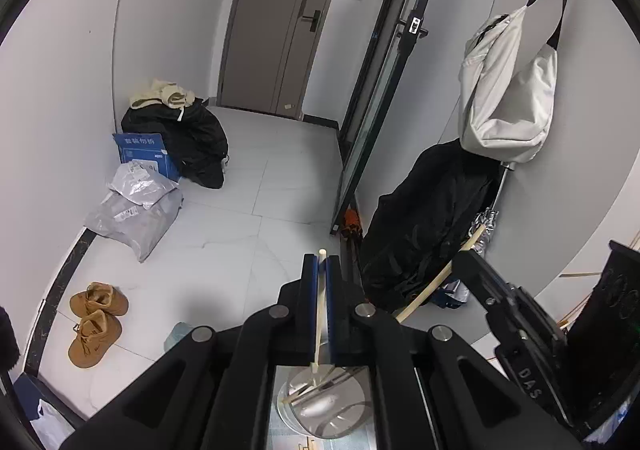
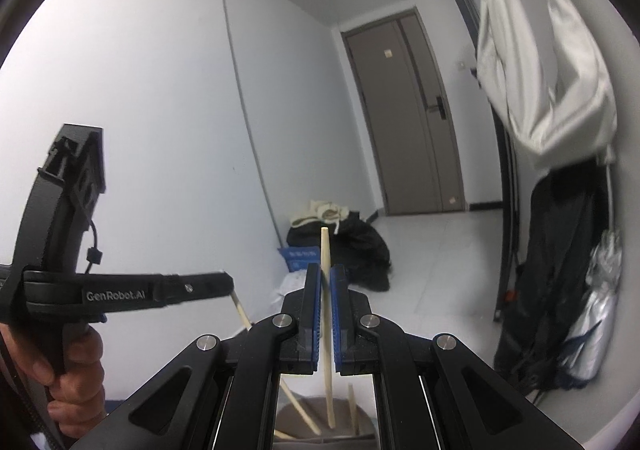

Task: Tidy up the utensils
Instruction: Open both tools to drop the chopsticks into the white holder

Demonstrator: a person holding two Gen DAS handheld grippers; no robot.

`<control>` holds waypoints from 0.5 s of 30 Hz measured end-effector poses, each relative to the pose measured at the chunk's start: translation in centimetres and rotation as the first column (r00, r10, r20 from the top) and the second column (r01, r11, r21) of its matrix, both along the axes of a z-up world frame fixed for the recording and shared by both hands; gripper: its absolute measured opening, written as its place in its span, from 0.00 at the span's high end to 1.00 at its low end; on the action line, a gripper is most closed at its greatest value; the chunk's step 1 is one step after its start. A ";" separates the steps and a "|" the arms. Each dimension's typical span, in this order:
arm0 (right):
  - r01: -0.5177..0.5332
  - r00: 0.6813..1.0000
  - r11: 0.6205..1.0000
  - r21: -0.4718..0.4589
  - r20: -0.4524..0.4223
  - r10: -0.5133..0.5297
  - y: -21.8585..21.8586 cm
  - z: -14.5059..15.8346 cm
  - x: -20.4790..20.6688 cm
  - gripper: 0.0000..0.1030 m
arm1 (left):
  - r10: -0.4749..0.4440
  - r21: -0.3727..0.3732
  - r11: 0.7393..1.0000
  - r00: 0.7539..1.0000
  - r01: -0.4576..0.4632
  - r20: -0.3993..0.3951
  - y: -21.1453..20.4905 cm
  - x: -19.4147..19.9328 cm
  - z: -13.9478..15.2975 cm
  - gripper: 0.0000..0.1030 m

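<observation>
Left gripper clenched on chopstick; right gripper clenched on second chopstick; both lifted above glass cup holding more sticks; likely mid-task, placing undone

A pale wooden chopstick stands between the closed pads of the black left gripper at lower centre, above a clear glass cup at the bottom edge. The black right gripper, lower right, clamps a second pale wooden chopstick. Tan suede boots sit lower left; a white fabric bag hangs upper right, above a black coat.
</observation>
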State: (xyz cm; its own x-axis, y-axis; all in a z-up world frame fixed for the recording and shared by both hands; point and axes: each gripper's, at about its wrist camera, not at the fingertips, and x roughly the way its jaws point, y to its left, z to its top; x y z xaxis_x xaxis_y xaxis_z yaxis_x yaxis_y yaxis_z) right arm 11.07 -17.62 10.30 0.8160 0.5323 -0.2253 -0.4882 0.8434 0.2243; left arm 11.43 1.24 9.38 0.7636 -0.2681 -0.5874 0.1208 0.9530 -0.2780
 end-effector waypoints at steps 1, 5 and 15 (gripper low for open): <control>0.005 1.000 1.000 0.001 -0.011 -0.005 0.0 -0.6 0.4 0.96 | 0.000 0.003 1.000 1.000 0.000 -0.003 0.0 0.1 -0.2 1.00; -0.006 1.000 1.000 -0.002 -0.028 0.006 0.4 -2.2 1.1 0.96 | -0.011 0.021 1.000 1.000 0.011 -0.011 -0.1 0.3 -0.8 1.00; -0.055 0.995 0.997 -0.055 -0.091 0.049 1.3 -4.9 1.7 0.96 | -0.017 0.051 0.999 1.000 0.018 -0.025 -0.5 0.4 -2.2 1.00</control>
State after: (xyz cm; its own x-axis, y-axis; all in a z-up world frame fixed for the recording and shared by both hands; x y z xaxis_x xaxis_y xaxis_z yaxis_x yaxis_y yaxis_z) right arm 12.81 -16.34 5.35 0.7629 0.5576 -0.3273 -0.5120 0.8301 0.2209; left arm 11.82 0.71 7.17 0.7440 -0.2508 -0.6193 0.1315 0.9637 -0.2324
